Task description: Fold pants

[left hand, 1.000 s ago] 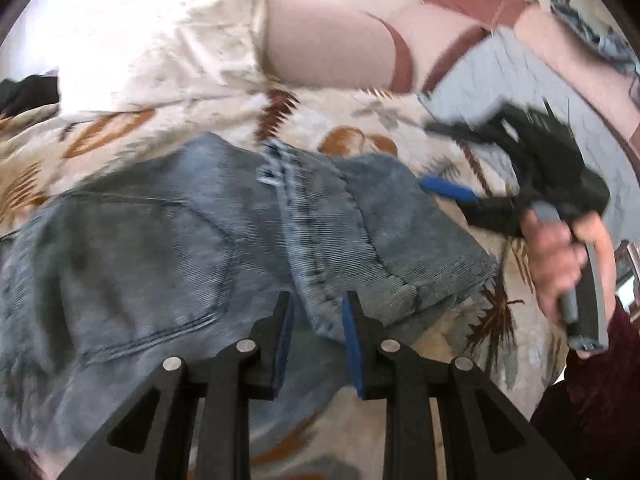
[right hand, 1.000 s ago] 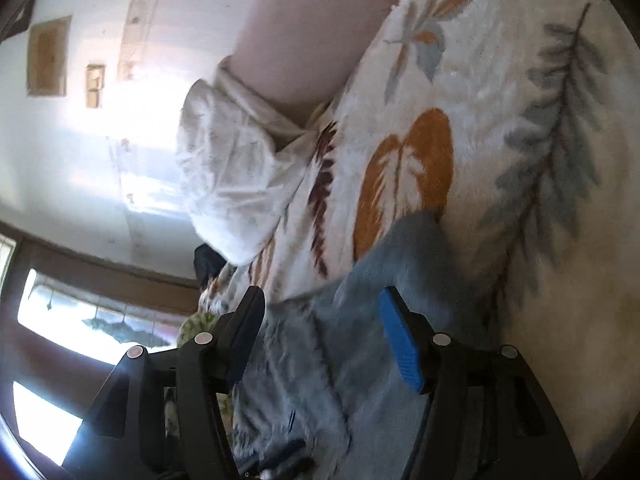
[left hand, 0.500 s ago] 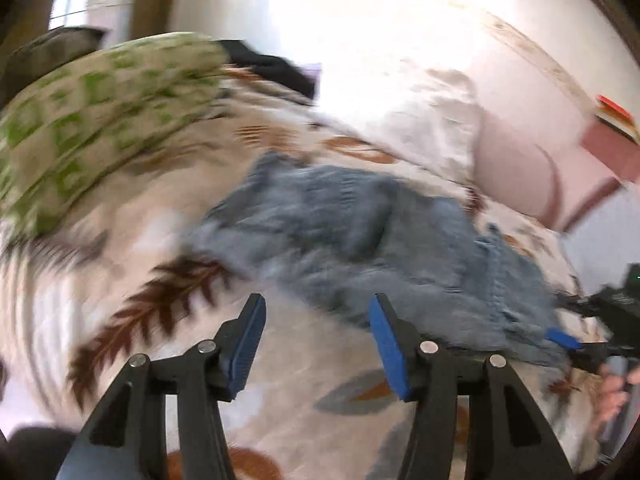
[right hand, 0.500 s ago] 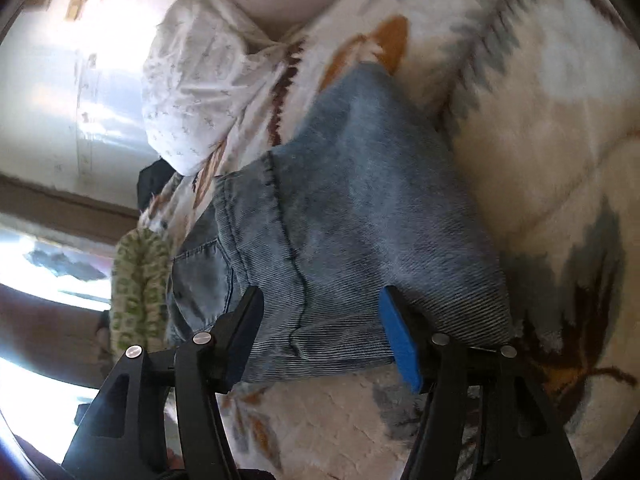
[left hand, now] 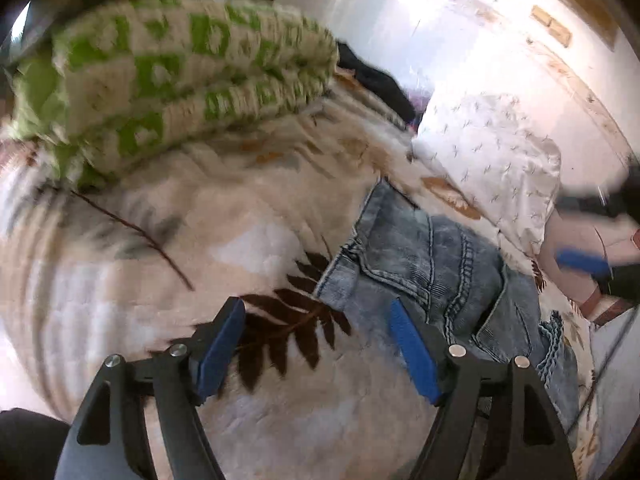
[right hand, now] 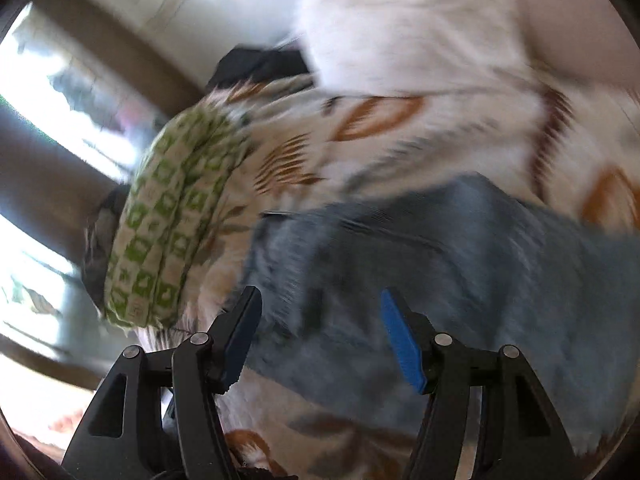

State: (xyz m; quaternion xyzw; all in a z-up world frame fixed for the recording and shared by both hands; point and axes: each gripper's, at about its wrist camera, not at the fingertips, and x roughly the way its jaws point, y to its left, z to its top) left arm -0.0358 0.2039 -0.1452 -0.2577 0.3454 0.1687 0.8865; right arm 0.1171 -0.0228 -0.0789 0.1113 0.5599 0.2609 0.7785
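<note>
Motion-blurred jeans (right hand: pixel 460 264), their right side cut off by the frame edge

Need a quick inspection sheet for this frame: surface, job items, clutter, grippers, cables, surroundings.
Surface: bed with a cream leaf-print blanket.
Job's things: blue jeans lying folded on the blanket, not held.
Clutter: green-checked folded quilt, white pillow, dark garment behind them.
Grippers: left gripper open above the blanket at the jeans' edge; right gripper open over the jeans, view blurred.
Cables: nothing seen.
Surroundings: white wall, bright window.
</note>
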